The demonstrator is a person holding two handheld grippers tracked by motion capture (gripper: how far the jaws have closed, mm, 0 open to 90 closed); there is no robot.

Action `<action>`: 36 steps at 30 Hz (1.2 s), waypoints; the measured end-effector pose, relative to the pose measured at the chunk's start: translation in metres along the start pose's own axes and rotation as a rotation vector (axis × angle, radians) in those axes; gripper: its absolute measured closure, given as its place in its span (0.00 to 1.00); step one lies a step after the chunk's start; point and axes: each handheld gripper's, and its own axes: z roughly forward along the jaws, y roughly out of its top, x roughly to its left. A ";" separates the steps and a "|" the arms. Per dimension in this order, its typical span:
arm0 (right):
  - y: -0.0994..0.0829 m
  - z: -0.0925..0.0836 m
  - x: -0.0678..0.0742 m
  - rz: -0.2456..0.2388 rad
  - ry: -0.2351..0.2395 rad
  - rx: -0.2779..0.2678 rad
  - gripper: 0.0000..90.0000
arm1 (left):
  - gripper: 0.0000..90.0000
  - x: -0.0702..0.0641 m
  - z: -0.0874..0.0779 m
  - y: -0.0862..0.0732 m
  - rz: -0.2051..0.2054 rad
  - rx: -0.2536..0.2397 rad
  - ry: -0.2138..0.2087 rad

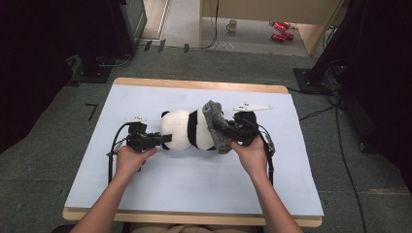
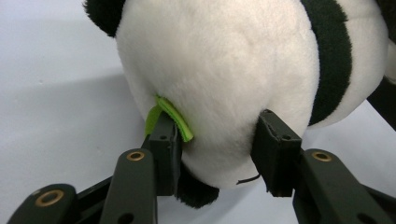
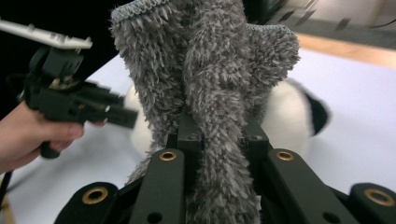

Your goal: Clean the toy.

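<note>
- Where the pale blue sheet covers the wooden table (image 1: pixel 145 204), it takes up most of the high view, with grey carpet around it and a person's forearms coming in from the bottom edge.
- Near the middle of that table lies a plush panda (image 1: pixel 187 130) on its side, white with black bands, its round white head toward the left gripper and its rear toward the right one.
- Over the panda's rear end hangs a fuzzy grey sock (image 1: pixel 217 127), bunched and raised off the sheet; in the right gripper view it stands up in thick folds, with the panda's white body behind it.
- At the panda's right end, the right gripper (image 3: pixel 219 137) is clamped tight on a fold of the grey sock, the pile squeezed between both pads.
- At the panda's head, the left gripper (image 2: pixel 217 140) has its jaws partly apart, one on each side of the white fur; the pads sit against the plush, though I cannot tell whether they press it.
- Beside the left gripper's one pad sticks out a small green tag (image 2: pixel 172 117), sewn into the panda's seam and touching that pad's tip.
</note>
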 end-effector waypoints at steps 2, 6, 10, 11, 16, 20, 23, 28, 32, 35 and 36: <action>-0.003 0.008 0.003 -0.010 0.006 0.032 0.84 | 0.59 -0.001 -0.001 0.000 0.013 0.000 0.003; -0.012 0.021 0.000 -0.011 0.007 0.073 0.84 | 0.56 -0.003 -0.002 0.001 0.035 0.004 0.007; -0.013 0.024 -0.005 -0.010 -0.006 0.066 0.84 | 0.49 -0.003 -0.005 -0.001 0.055 -0.025 0.008; -0.012 0.024 -0.006 -0.013 -0.016 0.063 0.84 | 0.47 -0.004 -0.006 -0.002 0.077 -0.037 0.014; -0.011 0.028 -0.014 -0.005 -0.037 0.047 0.83 | 0.45 -0.006 -0.015 -0.007 0.154 -0.064 0.029; -0.009 0.031 -0.022 0.005 -0.045 0.037 0.83 | 0.43 -0.005 -0.016 -0.011 0.149 -0.061 0.028; -0.008 0.032 -0.029 0.016 -0.043 0.031 0.83 | 0.41 -0.005 -0.013 -0.014 0.162 -0.062 0.027; -0.006 0.035 -0.035 0.021 -0.039 0.028 0.82 | 0.39 -0.007 -0.001 -0.015 0.188 -0.051 0.027; -0.006 0.036 -0.036 0.028 -0.037 0.024 0.82 | 0.39 -0.011 0.008 -0.017 0.214 -0.018 0.045; -0.006 0.036 -0.036 0.041 -0.023 0.019 0.82 | 0.40 -0.012 0.014 -0.017 0.208 -0.007 0.052; -0.006 0.035 -0.037 0.056 -0.009 0.016 0.82 | 0.45 -0.013 0.015 -0.016 0.195 -0.002 0.064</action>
